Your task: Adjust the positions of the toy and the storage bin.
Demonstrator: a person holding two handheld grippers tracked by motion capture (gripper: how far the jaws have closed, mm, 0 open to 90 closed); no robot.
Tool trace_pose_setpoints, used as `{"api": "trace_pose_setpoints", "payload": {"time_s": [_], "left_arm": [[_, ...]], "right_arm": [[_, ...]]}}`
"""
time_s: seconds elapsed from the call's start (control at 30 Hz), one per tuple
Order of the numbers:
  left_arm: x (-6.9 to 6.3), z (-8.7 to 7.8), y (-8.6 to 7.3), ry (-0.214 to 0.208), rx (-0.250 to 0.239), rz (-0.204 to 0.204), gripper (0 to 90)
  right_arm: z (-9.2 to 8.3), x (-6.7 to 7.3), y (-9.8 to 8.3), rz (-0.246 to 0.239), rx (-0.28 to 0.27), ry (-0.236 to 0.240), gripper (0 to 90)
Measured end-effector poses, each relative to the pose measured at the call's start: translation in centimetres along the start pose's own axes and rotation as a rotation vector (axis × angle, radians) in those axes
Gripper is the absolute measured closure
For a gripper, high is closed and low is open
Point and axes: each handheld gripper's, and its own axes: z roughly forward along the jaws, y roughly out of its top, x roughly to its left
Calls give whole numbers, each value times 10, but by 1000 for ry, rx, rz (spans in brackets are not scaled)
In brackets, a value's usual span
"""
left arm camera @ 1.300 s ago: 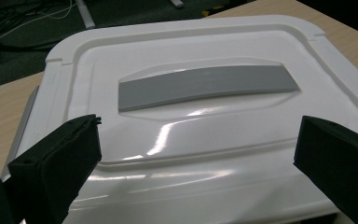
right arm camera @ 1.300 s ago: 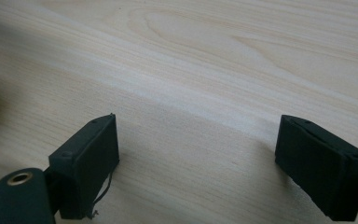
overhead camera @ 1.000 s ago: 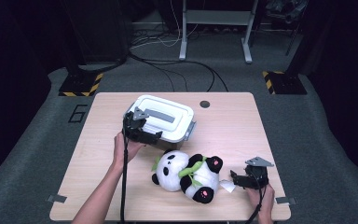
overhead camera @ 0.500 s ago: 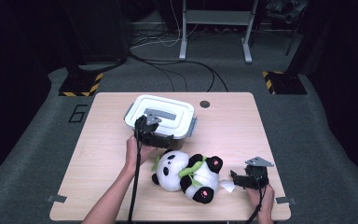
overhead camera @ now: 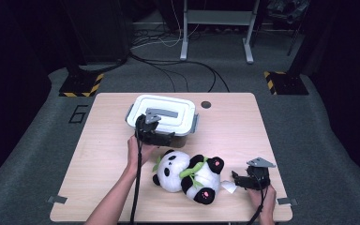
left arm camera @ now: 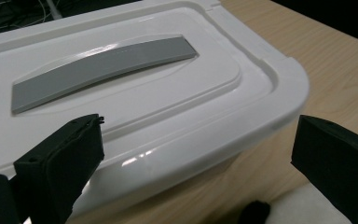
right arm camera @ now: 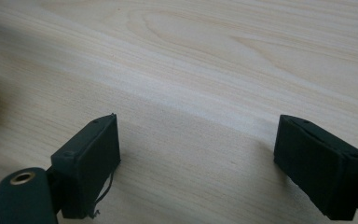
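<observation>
A white lidded box (overhead camera: 168, 112) with a grey handle (left arm camera: 98, 70) stands at the table's back middle. My left gripper (overhead camera: 163, 137) hovers at the box's near edge, open, with the lid's rim (left arm camera: 191, 154) between the wide jaws and untouched. A panda plush (overhead camera: 187, 176) lies on its back just in front of the box; its black ear (left arm camera: 256, 212) peeks in below. My right gripper (overhead camera: 236, 180) rests low near the front right corner and points left at the panda's foot and white tag (overhead camera: 228, 188). It stands open over bare wood (right arm camera: 205, 93).
The wooden table (overhead camera: 98, 154) has a dark cable hole (overhead camera: 206, 104) behind the box. Cables trail from both grippers toward the front edge. Beyond the table are a grey floor, loose cables and a metal stand (overhead camera: 215, 28).
My left gripper has shifted a little to the right along the box's near side. The right gripper and the panda have stayed put.
</observation>
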Motion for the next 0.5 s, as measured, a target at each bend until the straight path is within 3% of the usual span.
{"api": "trace_pose_setpoints", "payload": {"time_s": [0.23, 0.47, 0.5], "left_arm": [[-9, -35, -18, -72, -3, -18, 17], [-32, -43, -47, -178, 27, -53, 18], [-36, -42, -50, -191, 38, -43, 23]], "right_arm": [[0, 0, 0, 1, 0, -1, 135], [0, 0, 0, 1, 0, -2, 135], [0, 0, 0, 1, 0, -2, 135]]}}
